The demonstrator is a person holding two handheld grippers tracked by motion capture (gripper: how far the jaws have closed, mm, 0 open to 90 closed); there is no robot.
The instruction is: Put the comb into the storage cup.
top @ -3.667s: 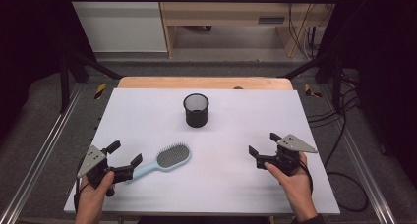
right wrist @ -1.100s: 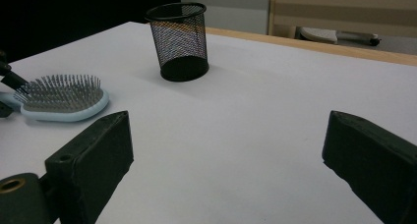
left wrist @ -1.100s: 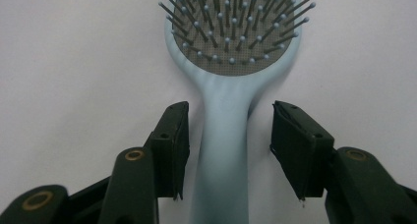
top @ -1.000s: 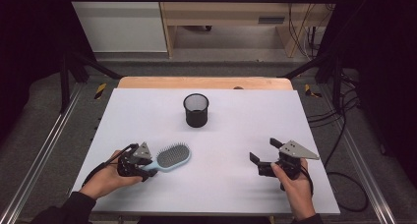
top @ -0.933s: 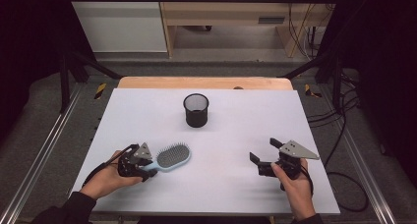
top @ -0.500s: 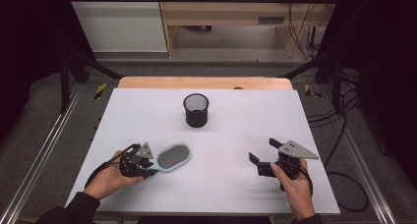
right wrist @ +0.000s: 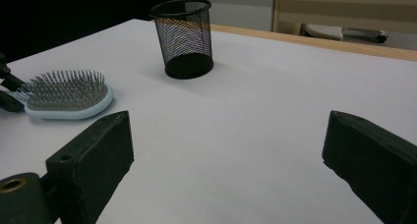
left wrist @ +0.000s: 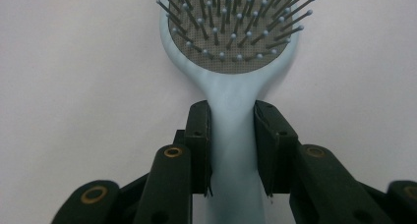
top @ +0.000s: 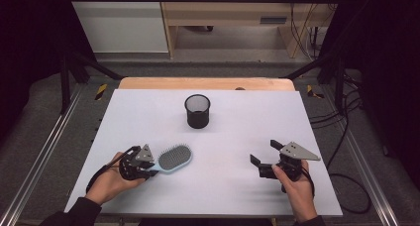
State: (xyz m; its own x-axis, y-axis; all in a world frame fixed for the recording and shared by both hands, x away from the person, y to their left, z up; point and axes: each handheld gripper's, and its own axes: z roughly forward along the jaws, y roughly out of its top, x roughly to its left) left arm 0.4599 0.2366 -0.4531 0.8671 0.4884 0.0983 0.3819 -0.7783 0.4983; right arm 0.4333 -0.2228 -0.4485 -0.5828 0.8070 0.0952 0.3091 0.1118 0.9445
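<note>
Your left gripper (top: 148, 167) sits at the near left of the white table (top: 247, 122), and its jaws have just been closing on the handle of the light blue hairbrush (top: 171, 159); in the left gripper view the two black pads (left wrist: 199, 145) press against either side of that handle, so the brush (left wrist: 236, 62) is pinched between them. The brush lies flat on the table with its bristles facing up, its oval head pointing to the right and slightly away from you, just beyond the gripper's tips. Your left hand (top: 111, 179) wraps the gripper body from the near side, the forearm coming in from the bottom left. Your right gripper (top: 265, 161) rests at the near right of the table, well apart from the brush, with your right hand (top: 297, 184) behind it and the grey three-cornered plate on top. Its jaws stand spread wide with nothing between them: in the right gripper view the two black jaws frame bare table surface. A black mesh cup (top: 197, 111) stands upright near the middle of the table, farther from you than both grippers and well apart from each; in the right gripper view the cup (right wrist: 186, 37) rises beyond the brush (right wrist: 66, 98), which lies off to the left.
</note>
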